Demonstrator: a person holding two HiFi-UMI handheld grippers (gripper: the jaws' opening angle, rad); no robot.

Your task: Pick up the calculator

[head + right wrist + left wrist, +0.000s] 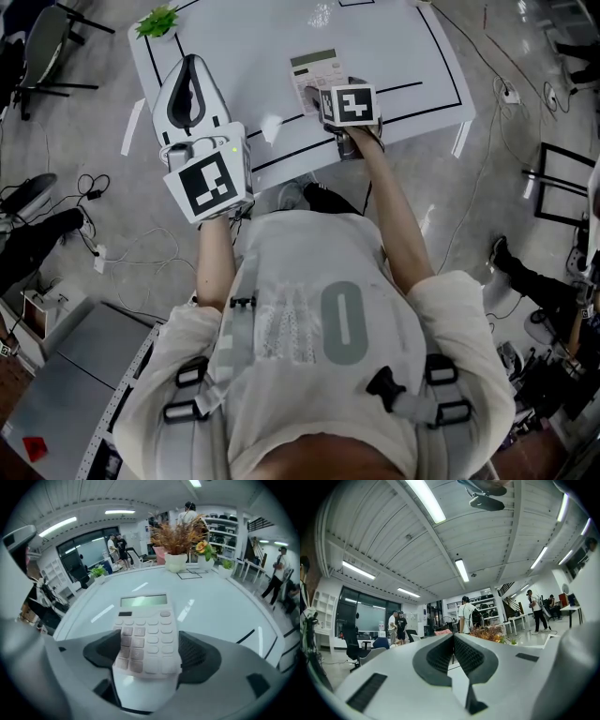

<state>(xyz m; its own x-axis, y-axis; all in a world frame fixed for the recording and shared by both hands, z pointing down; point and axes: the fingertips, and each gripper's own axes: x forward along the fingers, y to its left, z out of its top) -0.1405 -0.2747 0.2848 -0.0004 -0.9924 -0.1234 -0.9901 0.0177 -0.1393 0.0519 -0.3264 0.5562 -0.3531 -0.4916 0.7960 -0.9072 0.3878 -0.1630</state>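
At left centre of the head view, left gripper (190,67) with jaws shut tight on nothing; toward upper middle, on the white table (403,56), calculator (313,67) lying flat, near end clamped between the wide-set jaws of the right gripper (330,96), pads against both side edges.

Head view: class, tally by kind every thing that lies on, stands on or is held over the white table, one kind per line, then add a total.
grippers: 2, the left gripper and the right gripper
calculator: 1
green plant: 1
Total: 4
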